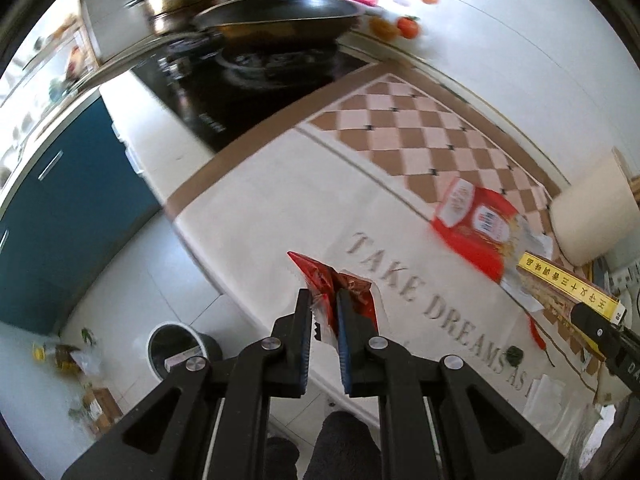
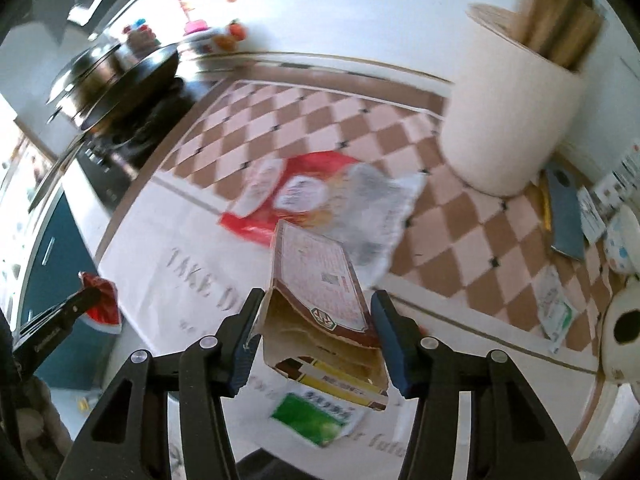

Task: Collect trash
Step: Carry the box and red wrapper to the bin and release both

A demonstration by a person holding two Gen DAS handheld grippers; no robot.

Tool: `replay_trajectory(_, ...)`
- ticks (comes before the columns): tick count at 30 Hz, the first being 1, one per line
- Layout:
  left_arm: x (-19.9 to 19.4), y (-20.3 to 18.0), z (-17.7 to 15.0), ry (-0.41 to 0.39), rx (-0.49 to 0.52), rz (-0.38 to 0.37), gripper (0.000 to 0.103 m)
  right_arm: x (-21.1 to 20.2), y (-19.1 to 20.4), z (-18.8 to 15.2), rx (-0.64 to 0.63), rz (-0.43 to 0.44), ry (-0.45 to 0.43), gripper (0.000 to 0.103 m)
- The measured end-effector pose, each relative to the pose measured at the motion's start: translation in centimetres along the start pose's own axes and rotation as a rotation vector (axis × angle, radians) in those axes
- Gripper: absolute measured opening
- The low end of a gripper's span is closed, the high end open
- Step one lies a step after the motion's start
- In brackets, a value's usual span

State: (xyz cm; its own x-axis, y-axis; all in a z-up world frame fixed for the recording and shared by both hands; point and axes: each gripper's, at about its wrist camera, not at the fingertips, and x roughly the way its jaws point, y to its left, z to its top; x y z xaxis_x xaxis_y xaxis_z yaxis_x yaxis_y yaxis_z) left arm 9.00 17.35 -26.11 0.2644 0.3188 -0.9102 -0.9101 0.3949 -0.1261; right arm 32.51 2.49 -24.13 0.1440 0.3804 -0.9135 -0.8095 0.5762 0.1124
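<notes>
Over the mat's point(image 1: 280, 208) front edge, L gripper point(image 1: 325, 312) pinches a red wrapper point(image 1: 352, 292), jaws nearly closed. R gripper point(image 2: 316, 320) about half open, clamping a flattened carton point(image 2: 320, 280) w/ both pads. Red bag point(image 2: 280, 196) lies mid-mat; bin point(image 1: 176, 344) on floor below.

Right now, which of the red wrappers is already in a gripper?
The small crumpled red wrapper, pinched in the left gripper at the counter edge. The bigger red bag lies flat on the mat, untouched; the right gripper holds a cardboard box.

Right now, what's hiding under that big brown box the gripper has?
Under the brown box peeks a green-and-white packet on the counter mat. The box covers the packet's top part.
</notes>
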Motion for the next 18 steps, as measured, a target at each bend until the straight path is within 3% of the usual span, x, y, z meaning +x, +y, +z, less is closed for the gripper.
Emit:
replay_trajectory(5,-0.9,5.9,-1.1,0.005,-0.087,0.018,0.009,0.2,5.6,-0.5,-0.095,0.048,0.002,0.055)
replay_trajectory(11,-1.9,15.3,-3.9,0.018,-0.208,0.092,0.009,1.2,15.6,-2.4,-0.254,0.147,0.029,0.055)
replay_trajectory(18,1.0,27.6,-9.3,0.097,-0.38,0.173,0.009,6.3,29.3,-8.1,-0.448,0.259,0.128,0.055)
